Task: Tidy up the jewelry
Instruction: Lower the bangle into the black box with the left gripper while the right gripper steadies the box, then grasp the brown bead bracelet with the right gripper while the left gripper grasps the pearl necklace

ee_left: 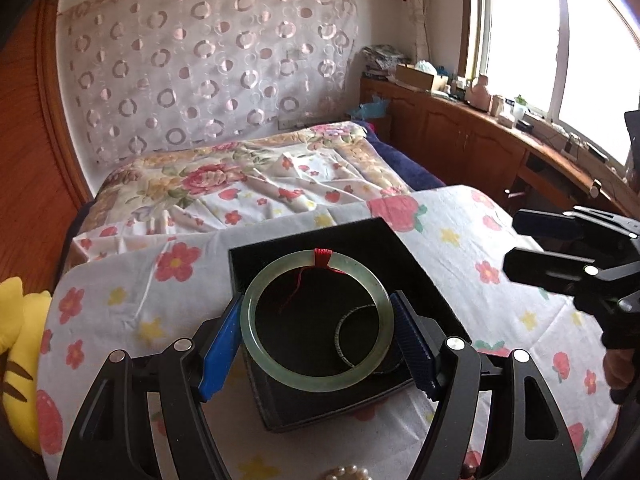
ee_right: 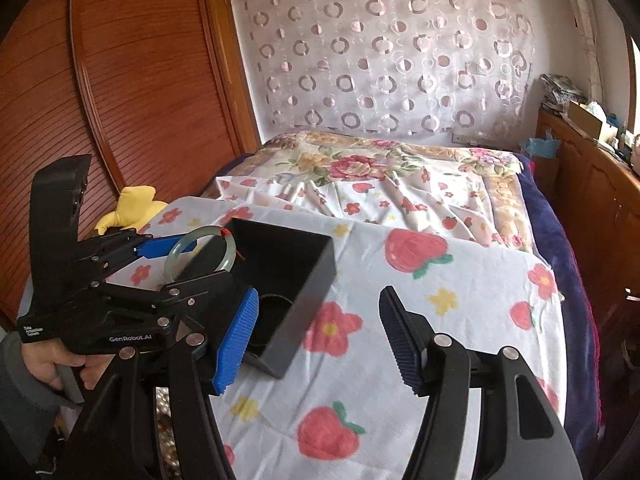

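**Jade bangle clamped over the black box**

Jade bangle, pale green with a red thread wrap at its far edge, sits between the blue pads of your left gripper, which press on its two sides. You hold it above the open black box, which rests on a board covered in strawberry-and-flower cloth.

Inside the box, a thin silvery ring shows through the bangle; the bangle's rim crosses it, so part of it is hidden, and the dark lining makes the rest of the box's contents hard to read. At the bottom edge of your left view a few pearl beads are cut off by the frame.

Your right gripper has its fingers well apart with nothing between them but cloth. From that side the box is blurred, and your left gripper's body covers its near corner. Your left hand is only partly visible at the frame's edge.
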{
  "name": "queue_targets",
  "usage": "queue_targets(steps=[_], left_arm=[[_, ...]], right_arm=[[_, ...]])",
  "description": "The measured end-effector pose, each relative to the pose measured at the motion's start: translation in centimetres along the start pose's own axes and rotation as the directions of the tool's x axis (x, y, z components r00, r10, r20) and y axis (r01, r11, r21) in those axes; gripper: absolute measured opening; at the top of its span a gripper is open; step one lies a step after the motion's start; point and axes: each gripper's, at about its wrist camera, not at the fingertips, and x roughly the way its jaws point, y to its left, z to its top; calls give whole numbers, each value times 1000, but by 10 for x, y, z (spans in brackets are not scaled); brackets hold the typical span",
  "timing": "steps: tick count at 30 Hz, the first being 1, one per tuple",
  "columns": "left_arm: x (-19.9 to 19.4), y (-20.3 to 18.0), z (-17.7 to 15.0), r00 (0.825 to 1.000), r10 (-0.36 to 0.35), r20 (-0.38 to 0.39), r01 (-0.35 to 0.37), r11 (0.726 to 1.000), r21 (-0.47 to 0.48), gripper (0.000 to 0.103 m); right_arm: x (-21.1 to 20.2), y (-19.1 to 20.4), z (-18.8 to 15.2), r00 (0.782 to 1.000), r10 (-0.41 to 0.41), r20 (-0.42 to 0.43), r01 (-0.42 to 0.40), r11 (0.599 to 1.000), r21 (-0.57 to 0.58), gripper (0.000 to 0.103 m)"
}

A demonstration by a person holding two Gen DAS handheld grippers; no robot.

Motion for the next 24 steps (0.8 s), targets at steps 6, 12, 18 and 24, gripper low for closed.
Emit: queue_targets(steps=[6, 12, 18, 24], left_arm=[[0, -2, -1, 1000, 0, 8, 0, 1000, 6, 78], [-20, 2, -5, 999, -13, 37, 13, 1000, -9, 79], [-57, 12, -29, 997, 9, 75, -7, 1000, -28, 85], [-91, 21, -72, 996, 13, 87, -9, 999, -47, 87]], right_arm=[[-6, -6, -10, 1000, -6, 0, 6, 1000, 0, 65], [-14, 1, -21, 1000, -5, 5, 5, 1000, -22, 65], [-26, 21, -51, 1000, 26, -12, -27, 998, -55, 65], [-22, 55, -86, 994, 72, -84, -81, 991, -110, 44]])
